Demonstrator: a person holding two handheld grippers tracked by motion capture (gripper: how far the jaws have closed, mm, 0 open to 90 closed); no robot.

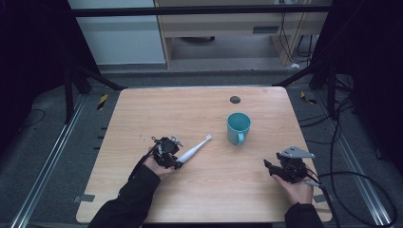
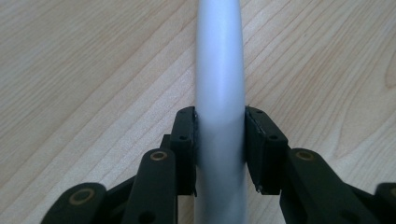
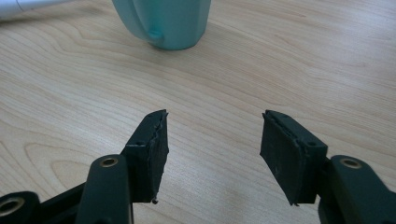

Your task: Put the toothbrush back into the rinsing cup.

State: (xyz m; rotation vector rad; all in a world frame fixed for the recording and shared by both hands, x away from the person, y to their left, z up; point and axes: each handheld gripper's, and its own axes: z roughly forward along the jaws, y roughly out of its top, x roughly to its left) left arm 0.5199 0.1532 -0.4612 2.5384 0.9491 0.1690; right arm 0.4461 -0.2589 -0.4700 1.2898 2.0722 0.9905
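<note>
Seen from above, the wooden table [image 1: 204,190] carries a teal mug [image 1: 237,127] right of centre and a white toothbrush [image 1: 194,150] lying at a slant to its left, brush head toward the mug but apart from it. The left gripper [image 1: 177,163] is clamped on the thick handle end of the toothbrush, and the left hand [image 1: 157,166] sits behind it. Only the left gripper view makes that hold plain: both black pads [image 2: 187,140] press against the sides of the white handle [image 2: 220,107], which runs up and out of the top of the frame (so the brush head is cut off there). The right gripper [image 1: 268,165] rests near the table's right front edge, held by the right hand [image 1: 297,190], and from the high view its jaws are too small to judge. The right gripper view settles it: the right gripper [image 3: 212,140] has its jaws spread wide with nothing but bare wood between them. Beyond them stands the lower part of the mug [image 3: 163,23], its rim cut off, and a sliver of the toothbrush [image 3: 28,4] shows at the top left corner. A small dark disc [image 1: 235,99] lies at the far side of the table; I cannot tell what it is.
</note>
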